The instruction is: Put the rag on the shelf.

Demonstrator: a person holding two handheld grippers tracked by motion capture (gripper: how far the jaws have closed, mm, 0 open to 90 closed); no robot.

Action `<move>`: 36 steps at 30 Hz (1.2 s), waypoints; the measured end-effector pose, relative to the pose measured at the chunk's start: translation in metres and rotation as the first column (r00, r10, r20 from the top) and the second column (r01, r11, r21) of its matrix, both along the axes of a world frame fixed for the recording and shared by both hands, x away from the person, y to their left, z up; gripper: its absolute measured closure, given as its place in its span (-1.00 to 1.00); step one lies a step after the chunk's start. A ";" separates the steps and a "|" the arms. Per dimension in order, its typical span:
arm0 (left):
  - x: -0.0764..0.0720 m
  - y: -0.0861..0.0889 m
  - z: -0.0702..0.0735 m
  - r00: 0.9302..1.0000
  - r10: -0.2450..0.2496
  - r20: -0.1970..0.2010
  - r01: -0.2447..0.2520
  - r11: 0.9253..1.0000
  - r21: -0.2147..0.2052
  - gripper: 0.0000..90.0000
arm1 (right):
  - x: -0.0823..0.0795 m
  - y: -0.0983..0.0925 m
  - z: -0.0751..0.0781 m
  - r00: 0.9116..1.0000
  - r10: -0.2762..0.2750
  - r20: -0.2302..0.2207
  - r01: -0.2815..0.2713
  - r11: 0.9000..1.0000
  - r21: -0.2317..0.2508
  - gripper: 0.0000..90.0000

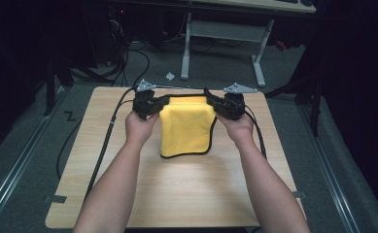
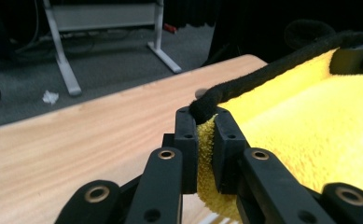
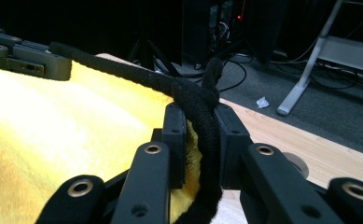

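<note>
Left fingers (image 2: pixel 191 140): clamped on one upper corner of a yellow terry-cloth towel with black piped edging (image 1: pixel 186 126), the black hem pinched between the pads.
Right fingers (image 3: pixel 174 140): closed on the opposite upper corner, where the piping bunches into a thick roll between them.
Left gripper (image 1: pixel 150 103): raised near the far edge of the light wooden tabletop (image 1: pixel 143 194).
Right gripper (image 1: pixel 225 104): level with it, the top hem stretched between the two.
Towel: hangs doubled from both grippers, its lower edge resting on the tabletop around the middle, nearer the far edge.
Done: both corners secured, cloth lifted and spread.
Left: by the look of it, laying the towel down and completing the fold; neither grip released yet.
</note>
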State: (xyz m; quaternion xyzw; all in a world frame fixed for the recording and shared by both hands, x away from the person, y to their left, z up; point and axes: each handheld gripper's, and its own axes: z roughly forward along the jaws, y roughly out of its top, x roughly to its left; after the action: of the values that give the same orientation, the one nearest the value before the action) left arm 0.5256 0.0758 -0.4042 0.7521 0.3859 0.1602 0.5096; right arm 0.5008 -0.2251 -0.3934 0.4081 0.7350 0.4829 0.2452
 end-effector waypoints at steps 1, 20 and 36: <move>0.000 0.000 -0.001 1.000 -0.001 -0.002 0.001 1.000 -0.002 0.83 | 0.000 0.000 -0.002 1.000 -0.004 -0.006 0.004 1.000 0.002 0.73; 0.001 0.008 -0.023 0.998 -0.034 -0.046 0.031 0.997 -0.074 0.83 | 0.001 -0.004 -0.014 0.999 -0.001 -0.036 0.004 0.998 0.069 0.73; 0.004 0.009 -0.034 0.995 -0.054 -0.087 0.045 0.993 -0.109 0.84 | 0.006 -0.009 -0.022 0.997 0.025 -0.073 -0.017 0.995 0.098 0.73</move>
State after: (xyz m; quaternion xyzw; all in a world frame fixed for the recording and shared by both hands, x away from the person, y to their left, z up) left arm 0.5298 0.0853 -0.4387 0.7396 0.3977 0.0926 0.5351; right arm 0.5070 -0.2345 -0.4154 0.4296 0.7234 0.5052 0.1922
